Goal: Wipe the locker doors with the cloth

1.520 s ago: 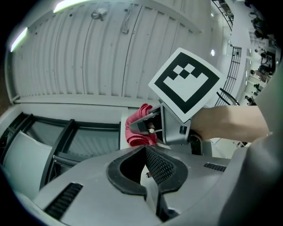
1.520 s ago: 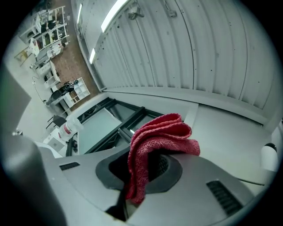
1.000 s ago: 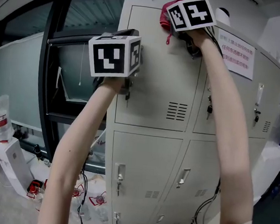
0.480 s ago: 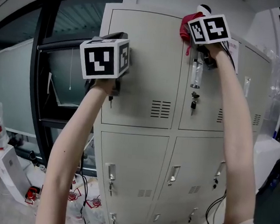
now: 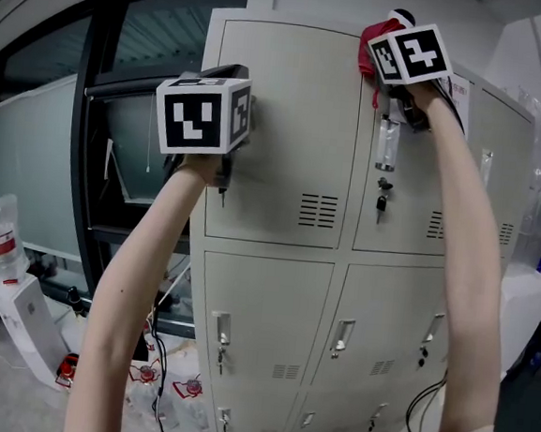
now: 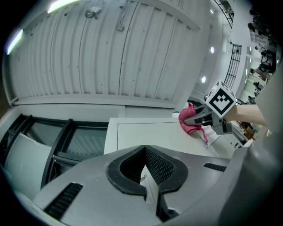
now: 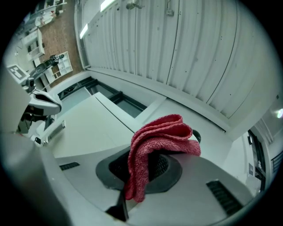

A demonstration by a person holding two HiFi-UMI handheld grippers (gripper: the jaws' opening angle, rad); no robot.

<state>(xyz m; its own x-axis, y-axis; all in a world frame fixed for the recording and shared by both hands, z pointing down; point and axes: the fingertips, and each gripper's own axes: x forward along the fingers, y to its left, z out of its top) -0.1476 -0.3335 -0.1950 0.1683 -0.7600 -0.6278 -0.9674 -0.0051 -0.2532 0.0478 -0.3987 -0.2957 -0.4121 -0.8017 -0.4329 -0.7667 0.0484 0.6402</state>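
R claw (image 7: 145,173) grips red cloth (image 7: 160,137) at locker door (image 5: 298,119)

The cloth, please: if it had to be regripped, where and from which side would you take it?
Probably by the thick bunched fold of the cloth, which stands clear beyond the right gripper's tips; the thin tail hangs loose. Come from the left, across the plain upper left door; the latch handle sits just below.
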